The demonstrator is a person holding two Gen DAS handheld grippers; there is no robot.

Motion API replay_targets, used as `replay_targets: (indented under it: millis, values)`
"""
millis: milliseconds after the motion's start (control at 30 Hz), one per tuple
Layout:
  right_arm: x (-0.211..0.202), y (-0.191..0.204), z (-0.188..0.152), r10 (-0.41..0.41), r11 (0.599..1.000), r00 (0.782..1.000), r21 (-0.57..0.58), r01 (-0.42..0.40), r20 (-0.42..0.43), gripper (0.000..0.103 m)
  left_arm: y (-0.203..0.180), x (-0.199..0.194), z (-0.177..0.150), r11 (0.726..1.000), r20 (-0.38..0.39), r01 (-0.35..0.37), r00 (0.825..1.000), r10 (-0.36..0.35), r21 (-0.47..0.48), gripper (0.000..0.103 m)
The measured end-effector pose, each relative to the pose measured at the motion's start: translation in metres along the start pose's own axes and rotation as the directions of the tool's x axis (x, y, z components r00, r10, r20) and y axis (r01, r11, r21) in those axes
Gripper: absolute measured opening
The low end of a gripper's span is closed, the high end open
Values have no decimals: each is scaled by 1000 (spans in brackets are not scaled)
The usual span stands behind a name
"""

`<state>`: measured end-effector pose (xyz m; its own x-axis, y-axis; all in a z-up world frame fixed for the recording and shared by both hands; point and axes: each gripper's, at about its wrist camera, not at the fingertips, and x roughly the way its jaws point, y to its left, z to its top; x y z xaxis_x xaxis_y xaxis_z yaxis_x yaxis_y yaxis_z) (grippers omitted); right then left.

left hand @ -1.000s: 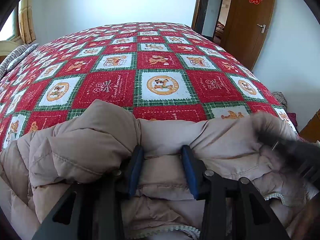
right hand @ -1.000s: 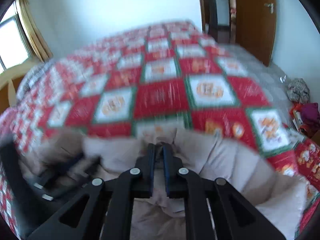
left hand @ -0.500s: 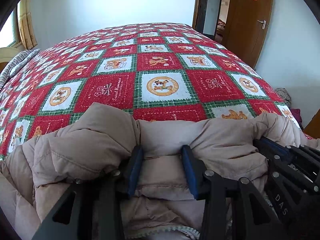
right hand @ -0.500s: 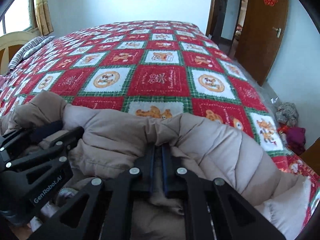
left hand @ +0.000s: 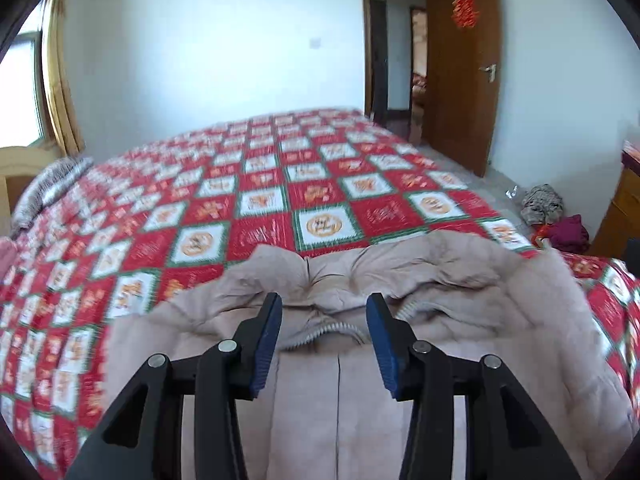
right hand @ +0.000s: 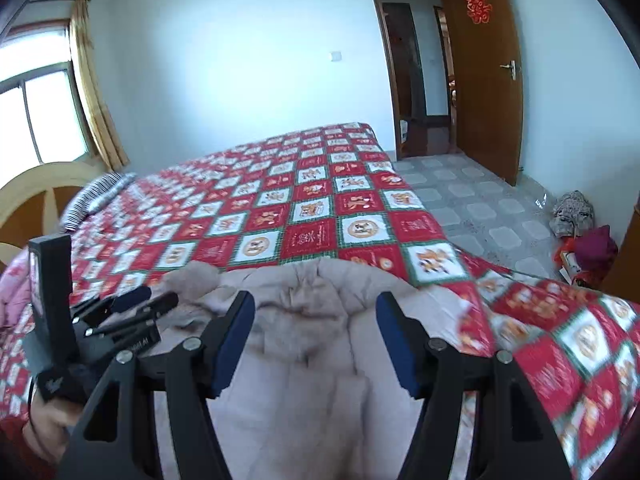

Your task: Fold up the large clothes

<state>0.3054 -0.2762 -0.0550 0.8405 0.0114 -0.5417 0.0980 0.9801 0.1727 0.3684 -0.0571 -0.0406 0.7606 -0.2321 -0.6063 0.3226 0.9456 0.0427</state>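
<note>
A beige padded jacket (left hand: 400,280) lies in a folded bundle at the near edge of the bed, its zipper (left hand: 332,330) showing between the fingers. It also shows in the right wrist view (right hand: 320,308). My left gripper (left hand: 323,316) is open and empty, raised just above the jacket. My right gripper (right hand: 316,312) is open and empty above the same jacket. The left gripper shows at the left of the right wrist view (right hand: 132,308).
The bed carries a red, green and white checked cover (right hand: 304,208). A striped pillow (right hand: 96,196) and wooden headboard (right hand: 36,184) are at the far left. Tiled floor (right hand: 472,196), a clothes pile (right hand: 580,224) and an open brown door (right hand: 488,80) lie to the right.
Both grippers have let go of the jacket and opened. Both have lifted up and back, so the views now take in more of the room.
</note>
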Motion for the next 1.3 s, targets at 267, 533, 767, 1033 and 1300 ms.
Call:
replay_targets:
  millis: [267,533,767,1033,1300]
  values:
    - [-136,-27,-55,-57,997,998,-54,58,30,69,1,-113,-57,985,71,151,985,-157,87,63]
    - [-207,-57,-132,-99,995,994,-12,98,-51,79,58,-183,-157,965,5,259,966,-259,49,63]
    - [-195,-76,-200,26,993,979,122,-2,-202,79,123,-237,-233,958,-47,266,961,-272,-108,63]
    - [-178,-50,-223,111,992,963,91,-92,-245,79,180,-298,-246,987,-8,131,991,-132,-97,64]
    - [-171,-33,-239,62,997,959,-22,-71,-276,80,181,-260,-274,972,-77,210,973,-218,-103,89]
